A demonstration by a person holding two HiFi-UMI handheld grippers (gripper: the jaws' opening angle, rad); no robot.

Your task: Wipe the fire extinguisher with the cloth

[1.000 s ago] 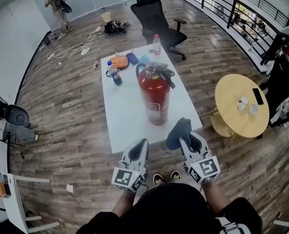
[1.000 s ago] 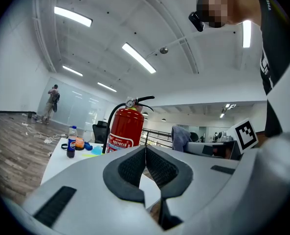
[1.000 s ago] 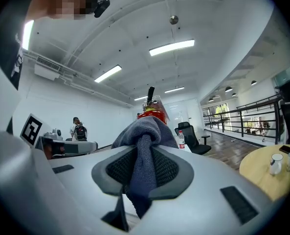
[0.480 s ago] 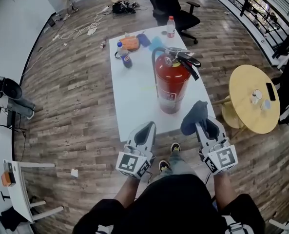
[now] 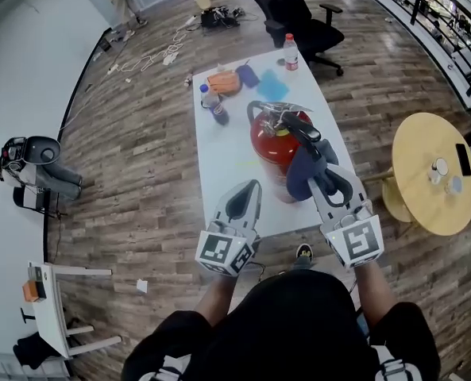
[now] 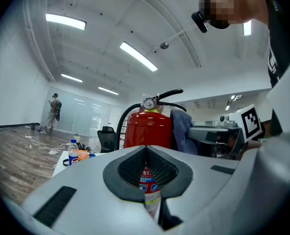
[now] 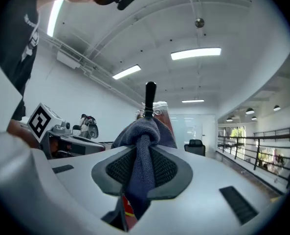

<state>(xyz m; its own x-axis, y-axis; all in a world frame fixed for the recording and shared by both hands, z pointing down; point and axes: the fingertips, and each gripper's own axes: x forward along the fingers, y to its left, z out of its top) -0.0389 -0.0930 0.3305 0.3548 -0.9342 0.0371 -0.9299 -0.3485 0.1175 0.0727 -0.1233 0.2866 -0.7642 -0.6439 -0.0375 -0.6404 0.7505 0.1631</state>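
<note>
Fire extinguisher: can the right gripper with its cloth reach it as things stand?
Probably yes: the right gripper, shut on the cloth, sits beside the fire extinguisher on its near side, and nothing stands between them.

A red metal fire extinguisher point(image 5: 273, 137) stands on the white rectangular tabletop point(image 5: 227, 173). Farther back sit a dark soda bottle point(image 5: 213, 105), an orange bundle point(image 5: 223, 82) and a clear water bottle point(image 5: 291, 52).

In front of you a white table point(image 5: 219, 173) carries a blue-labelled bottle point(image 5: 213, 105) and a red-capped bottle point(image 5: 291, 52); beyond stands a black office chair point(image 5: 287, 6), to your right a round yellow table point(image 5: 422, 141)
</note>
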